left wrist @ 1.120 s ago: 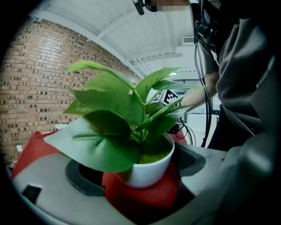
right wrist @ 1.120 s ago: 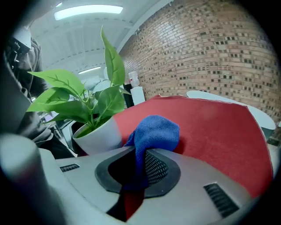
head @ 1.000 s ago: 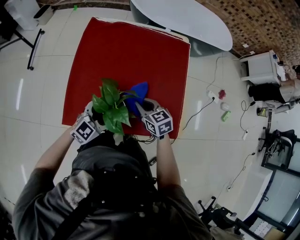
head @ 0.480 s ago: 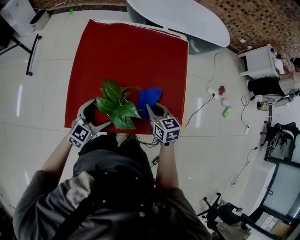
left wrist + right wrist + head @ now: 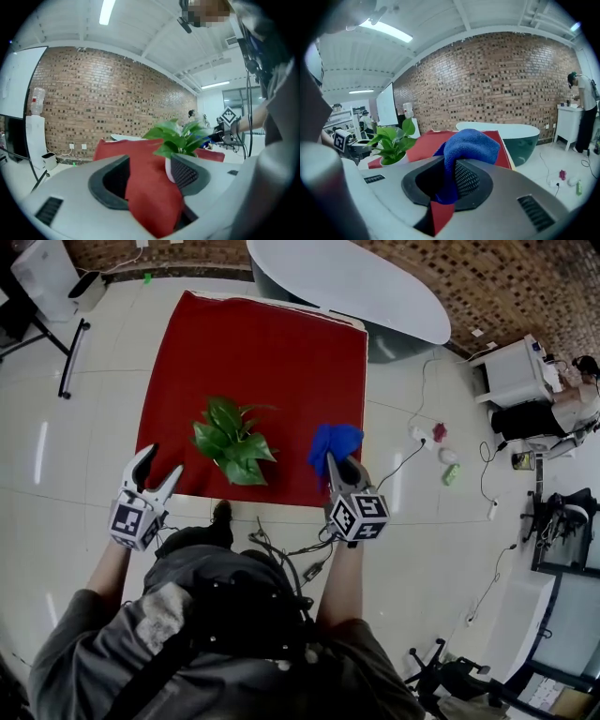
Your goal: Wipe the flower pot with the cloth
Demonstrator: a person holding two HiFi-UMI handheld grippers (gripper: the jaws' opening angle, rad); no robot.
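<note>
A leafy green plant in a white flower pot (image 5: 232, 442) stands near the front edge of the red table (image 5: 281, 343). My left gripper (image 5: 161, 468) hovers to the pot's left, clear of it. Its jaws are open and have just been closing, with nothing between them. In the left gripper view the pot (image 5: 169, 169) shows beyond the right jaw. My right gripper (image 5: 334, 463) is to the plant's right, shut on a bunched blue cloth (image 5: 336, 441). The cloth (image 5: 471, 145) bulges over the jaws, and the plant (image 5: 393, 139) sits off to the left.
A long oval white table (image 5: 356, 282) stands behind the red one. Cables and small items (image 5: 441, 431) lie on the tiled floor at right, near a white cabinet (image 5: 517, 371). A person (image 5: 582, 108) stands at the far right by the brick wall.
Both grippers have drawn back from the plant and spread apart: the left one to the left, the right one to the right with the cloth in it. The pot stands alone.
</note>
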